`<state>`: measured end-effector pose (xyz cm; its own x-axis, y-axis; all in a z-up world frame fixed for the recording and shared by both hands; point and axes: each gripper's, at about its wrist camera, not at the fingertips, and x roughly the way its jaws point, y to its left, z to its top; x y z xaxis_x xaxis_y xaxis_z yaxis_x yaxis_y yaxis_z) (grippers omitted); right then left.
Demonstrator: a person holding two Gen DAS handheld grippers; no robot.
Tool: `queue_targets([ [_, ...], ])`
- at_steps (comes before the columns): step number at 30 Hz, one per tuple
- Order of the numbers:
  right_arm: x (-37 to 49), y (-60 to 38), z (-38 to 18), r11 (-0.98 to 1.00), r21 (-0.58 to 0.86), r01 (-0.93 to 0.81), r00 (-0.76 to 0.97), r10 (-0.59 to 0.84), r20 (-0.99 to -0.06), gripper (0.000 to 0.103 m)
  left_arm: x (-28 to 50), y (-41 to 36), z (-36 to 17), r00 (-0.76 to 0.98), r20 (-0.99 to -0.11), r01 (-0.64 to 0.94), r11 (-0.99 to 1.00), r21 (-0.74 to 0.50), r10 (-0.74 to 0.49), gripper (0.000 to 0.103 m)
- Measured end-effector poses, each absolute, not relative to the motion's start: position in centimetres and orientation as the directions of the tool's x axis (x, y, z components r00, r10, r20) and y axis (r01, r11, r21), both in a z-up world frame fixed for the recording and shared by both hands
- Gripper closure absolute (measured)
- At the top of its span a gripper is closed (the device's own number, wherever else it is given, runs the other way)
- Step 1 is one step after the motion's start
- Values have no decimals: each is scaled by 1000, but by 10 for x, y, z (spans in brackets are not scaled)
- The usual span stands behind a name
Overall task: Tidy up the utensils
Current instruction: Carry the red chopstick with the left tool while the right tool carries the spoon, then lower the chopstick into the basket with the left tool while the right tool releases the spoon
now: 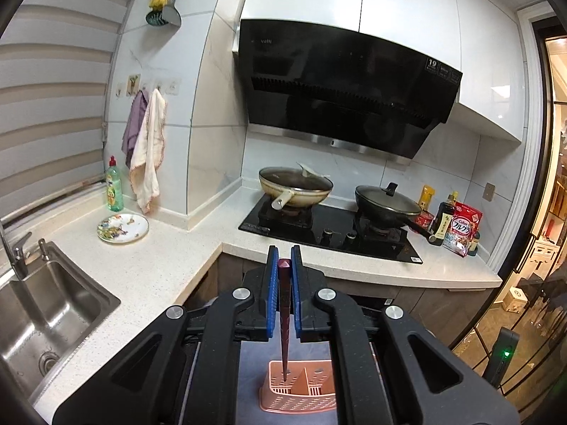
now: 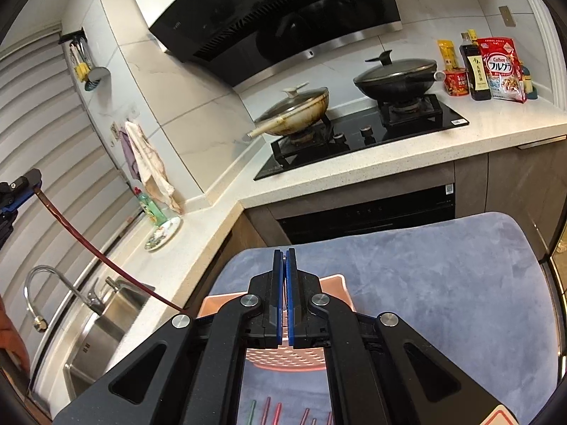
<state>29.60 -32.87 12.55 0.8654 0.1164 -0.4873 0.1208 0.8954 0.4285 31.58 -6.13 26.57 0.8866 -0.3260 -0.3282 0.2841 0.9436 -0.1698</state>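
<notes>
My left gripper [image 1: 284, 252] is shut on a dark red chopstick [image 1: 284, 318], which hangs almost straight down with its tip inside a compartment of the pink slotted utensil basket [image 1: 301, 389]. In the right wrist view that gripper [image 2: 22, 182] sits high at the left edge, and the chopstick [image 2: 88, 244] slants down from it to the basket [image 2: 283, 357]. My right gripper [image 2: 284, 253] hovers over the basket, shut with nothing between its blue pads. Several more chopsticks [image 2: 276, 412] lie on the blue-grey cloth [image 2: 443, 283] under the basket.
A steel sink [image 1: 46, 318] with a tap [image 2: 53, 283] is on the left, beside a patterned plate [image 1: 123, 227] and a green soap bottle [image 1: 114, 191]. Two lidded woks [image 1: 296, 186] [image 1: 388, 203] stand on the black hob. Bottles and a cereal bag [image 1: 464, 228] stand at the right.
</notes>
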Motion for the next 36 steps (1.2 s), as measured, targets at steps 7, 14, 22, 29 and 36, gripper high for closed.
queue_targets([
  [7,316,-325,101,909,392,140,838,102,-536,101,341,-74,219,860,-403,271,949,-161,-314,96],
  [14,326,-322,82,927,344,151,811,83,-580,101,352,-75,187,837,-456,256,953,-162,-303,96],
  [22,324,-317,78,942,291,167,806,39,-591,94,350,-69,173,829,-475,248,955,-160,-295,95],
  [29,303,-312,97,950,266,162,832,13,-554,73,338,-64,174,837,-476,226,963,-148,-269,59],
  [36,258,-306,118,956,254,144,853,10,-522,66,302,-52,177,848,-478,209,973,-99,-230,49],
])
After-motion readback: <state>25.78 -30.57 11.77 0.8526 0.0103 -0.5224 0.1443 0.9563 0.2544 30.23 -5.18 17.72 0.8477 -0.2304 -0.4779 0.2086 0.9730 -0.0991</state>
